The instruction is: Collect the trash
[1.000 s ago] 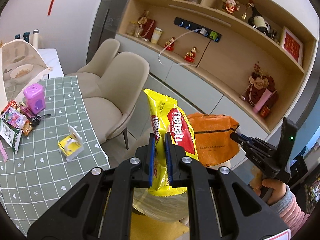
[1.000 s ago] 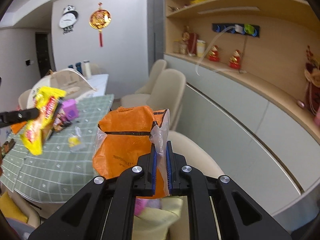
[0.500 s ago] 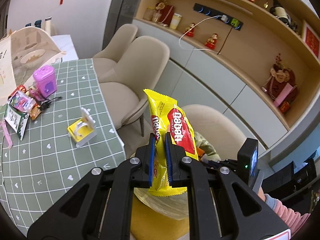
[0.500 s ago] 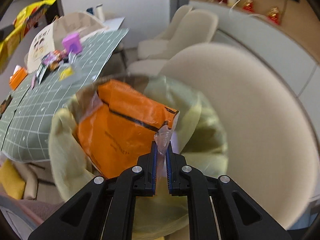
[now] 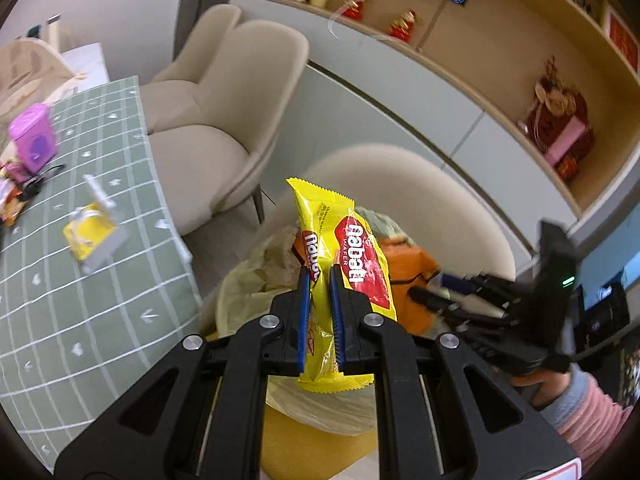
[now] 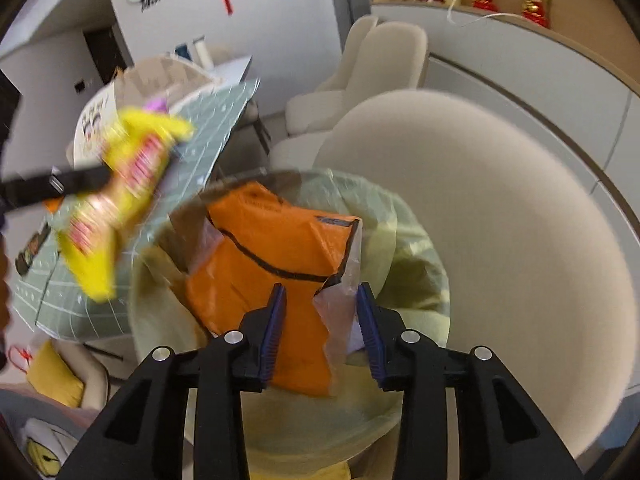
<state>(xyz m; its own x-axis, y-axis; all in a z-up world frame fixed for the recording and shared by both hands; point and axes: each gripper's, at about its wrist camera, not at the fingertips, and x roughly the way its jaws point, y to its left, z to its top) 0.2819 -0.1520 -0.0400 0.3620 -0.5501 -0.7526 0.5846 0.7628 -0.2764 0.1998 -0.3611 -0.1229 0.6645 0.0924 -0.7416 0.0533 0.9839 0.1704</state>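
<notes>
My left gripper (image 5: 320,280) is shut on a yellow wafer wrapper (image 5: 340,240), held upright just above the bin lined with a pale yellow bag (image 5: 244,276). The wrapper also shows blurred in the right wrist view (image 6: 120,184). My right gripper (image 6: 322,300) is open over the bin (image 6: 416,256), its jaws apart on either side of an orange bag (image 6: 272,256) that lies inside the bin. The right gripper also shows in the left wrist view (image 5: 432,296) beside the orange bag (image 5: 408,264).
A table with a green grid cloth (image 5: 80,300) stands left of the bin, with a yellow tape holder (image 5: 90,236), a purple box (image 5: 34,142) and wrappers on it. Beige chairs (image 5: 224,120) stand behind, one (image 6: 500,200) right against the bin. A cabinet with shelves (image 5: 480,60) lines the wall.
My right gripper has opened and let go of the orange bag, which now sits in the bin. My left gripper has carried the yellow wrapper closer, over the bin.
</notes>
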